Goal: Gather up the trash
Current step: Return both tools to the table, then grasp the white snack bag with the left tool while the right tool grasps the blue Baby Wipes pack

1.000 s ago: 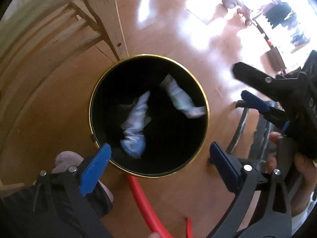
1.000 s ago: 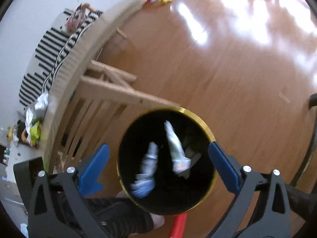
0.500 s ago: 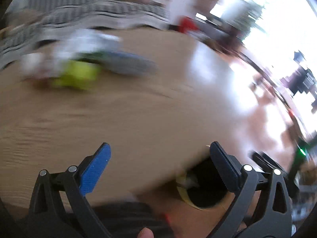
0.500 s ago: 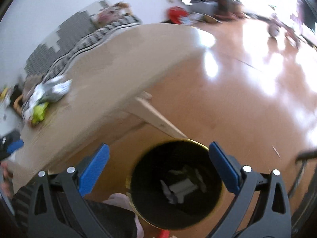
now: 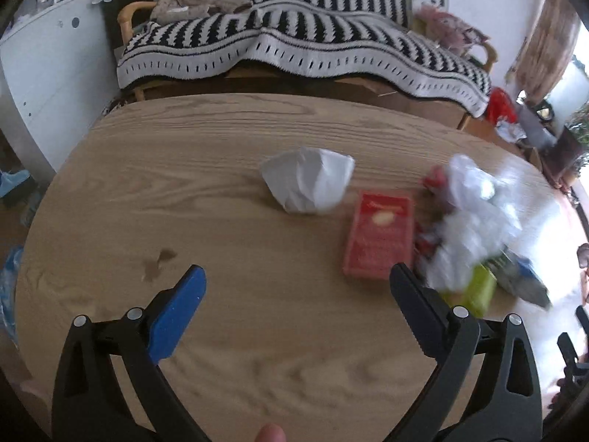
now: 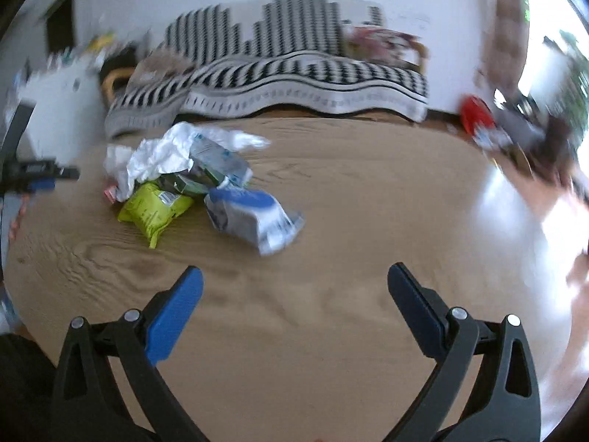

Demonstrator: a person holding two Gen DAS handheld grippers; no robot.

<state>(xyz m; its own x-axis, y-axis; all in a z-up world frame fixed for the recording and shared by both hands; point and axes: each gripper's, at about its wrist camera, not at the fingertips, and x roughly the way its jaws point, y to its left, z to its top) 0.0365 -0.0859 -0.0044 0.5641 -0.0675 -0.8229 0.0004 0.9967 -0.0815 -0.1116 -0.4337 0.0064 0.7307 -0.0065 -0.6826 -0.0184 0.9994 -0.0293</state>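
Your left hand-held gripper (image 5: pixel 296 280) and right hand-held gripper (image 6: pixel 294 278) both gape apart, empty, above the surface (image 5: pixel 221 169); red box (image 5: pixel 379 235) lies just beside the crumpled white paper (image 5: pixel 309 180).

My jaws were black with blue pads. The desk (image 5: pixel 228 221) was pale wood-grain. On it lay a white crumpled paper (image 5: pixel 307 180), a red box (image 5: pixel 379 235), a lime-green packet (image 6: pixel 154 211) and a blue-and-white bag (image 6: pixel 254 217). The blanket (image 5: pixel 302 48) behind was black-and-white striped.
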